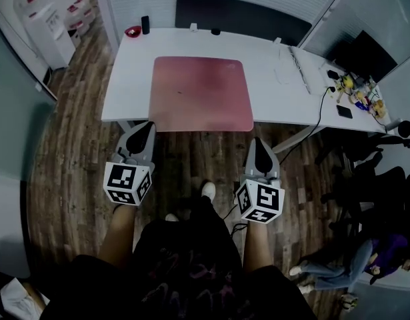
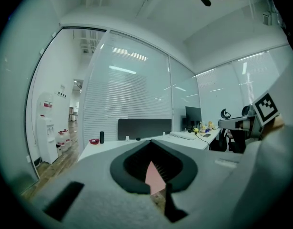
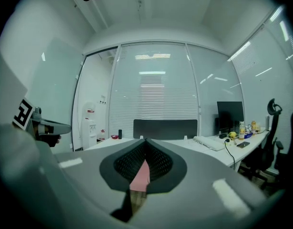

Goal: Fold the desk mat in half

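**Pink mat flat, both tongs shut off its near corners**

Desk mat point(image 1: 201, 92): a smooth pink rectangle with rounded corners. It lies open at the middle of the white desk's point(image 1: 128, 79) near edge, slightly overhanging it. Left gripper point(image 1: 147, 127) and right gripper point(image 1: 259, 143): grey, jaws pressed together, level, just off the mat's near corners. Whether they touch it I cannot tell. Red dish point(image 1: 133, 31) and dark cylinder point(image 1: 145, 25) at the far-left corner. Keyboard point(image 1: 299, 69) and black cable point(image 1: 319, 112) toward the right edge.

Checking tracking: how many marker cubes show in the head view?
2: a cube on the left gripper, by the mat's near-left corner; a cube on the right gripper, by its near-right corner. None looks hidden.
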Motion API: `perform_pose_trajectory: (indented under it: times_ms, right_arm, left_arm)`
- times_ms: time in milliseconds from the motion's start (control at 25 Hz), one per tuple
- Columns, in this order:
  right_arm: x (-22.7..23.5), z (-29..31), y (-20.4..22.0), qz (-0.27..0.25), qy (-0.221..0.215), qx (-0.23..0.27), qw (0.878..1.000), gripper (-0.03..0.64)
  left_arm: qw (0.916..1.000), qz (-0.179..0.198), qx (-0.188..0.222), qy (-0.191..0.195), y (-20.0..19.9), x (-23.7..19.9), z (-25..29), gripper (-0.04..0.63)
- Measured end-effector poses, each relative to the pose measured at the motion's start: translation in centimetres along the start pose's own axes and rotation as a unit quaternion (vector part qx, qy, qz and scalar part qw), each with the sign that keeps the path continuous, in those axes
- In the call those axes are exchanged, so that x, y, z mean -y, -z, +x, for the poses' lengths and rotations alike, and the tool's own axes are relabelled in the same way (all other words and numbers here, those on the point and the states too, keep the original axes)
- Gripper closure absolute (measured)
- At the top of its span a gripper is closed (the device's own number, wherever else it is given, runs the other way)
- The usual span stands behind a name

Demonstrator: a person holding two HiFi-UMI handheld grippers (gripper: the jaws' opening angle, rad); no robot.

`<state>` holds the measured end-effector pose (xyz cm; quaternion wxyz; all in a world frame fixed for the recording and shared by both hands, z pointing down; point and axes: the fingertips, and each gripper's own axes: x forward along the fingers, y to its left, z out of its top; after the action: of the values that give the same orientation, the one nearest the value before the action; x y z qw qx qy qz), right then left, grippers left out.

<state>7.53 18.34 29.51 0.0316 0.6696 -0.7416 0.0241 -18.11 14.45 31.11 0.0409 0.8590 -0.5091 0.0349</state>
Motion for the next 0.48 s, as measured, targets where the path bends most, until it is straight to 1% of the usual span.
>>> perform_pose_trajectory:
  times_ms: [200, 360, 480]
  right_arm:
    - [0.9, 2.2, 0.1, 0.01, -0.005, 0.003, 1.0, 0.611]
    - [2.3, 4.2, 0.8, 0.015, -0.001, 0.004, 1.0, 0.611]
    - [3.6, 6.2, 1.8, 0.017, -0.007, -0.007, 1.0, 0.611]
  left_arm:
    - [0.9999, 0.001, -0.012, -0.004, 0.5, -0.3, 1.9, 0.595]
    - [0.9997, 0.0, -0.023, -0.012, 0.9, -0.5, 4.0, 0.595]
    - [0.9992, 0.0, -0.034, -0.019, 1.6, -0.5, 5.9, 0.595]
